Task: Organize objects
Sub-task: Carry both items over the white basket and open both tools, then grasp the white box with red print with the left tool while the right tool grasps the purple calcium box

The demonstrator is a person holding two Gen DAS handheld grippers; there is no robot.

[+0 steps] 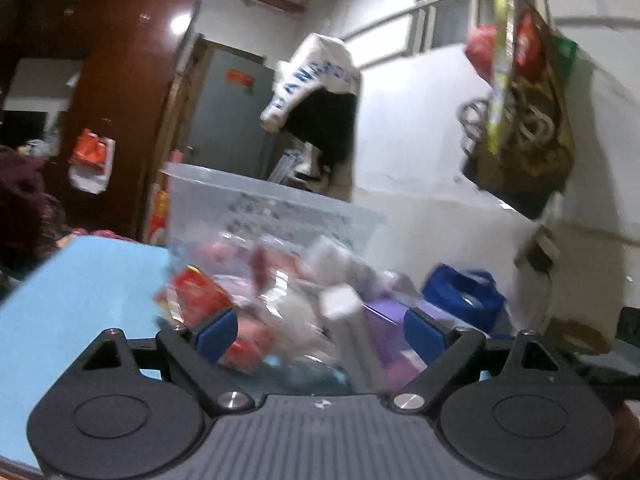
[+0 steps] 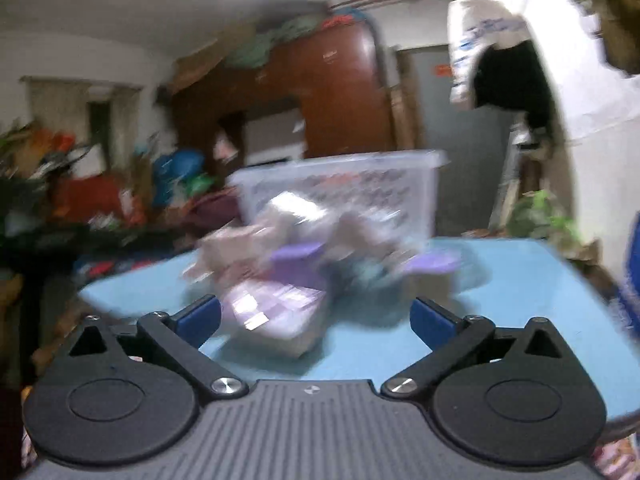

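right at your lens sits the left gripper [image 1: 316, 334], its two blue pads spread wide with nothing pressed between them; the clutter you see through the gap lies beyond the tips, not in them. your right gripper [image 2: 316, 318] stands just as far apart and is likewise empty.

the task's things are a blurred heap [image 1: 280, 300] on the blue bench [image 1: 80, 300], at about 12 o'clock from both grippers. from the left view a red packet [image 1: 196, 294] lies at 11 o'clock just past the left pad, a white box [image 1: 340, 300] at 12 and a blue pouch [image 1: 464, 292] at 2 o'clock. from the right view a purple-and-white packet [image 2: 276, 312] lies nearest, at 11 o'clock, its long axis running roughly across the gap; the right gripper looks the closer one to it. behind the heap, further along 12 o'clock, stands one clear plastic bin [image 2: 340, 188], open at the top, upright on the bench.

counts: two grippers, one bin, one bench. the loose items are too smeared to count exactly; several at least.

judging by this, you are at the start of a pick, and the bin is the likely place for the pieces.
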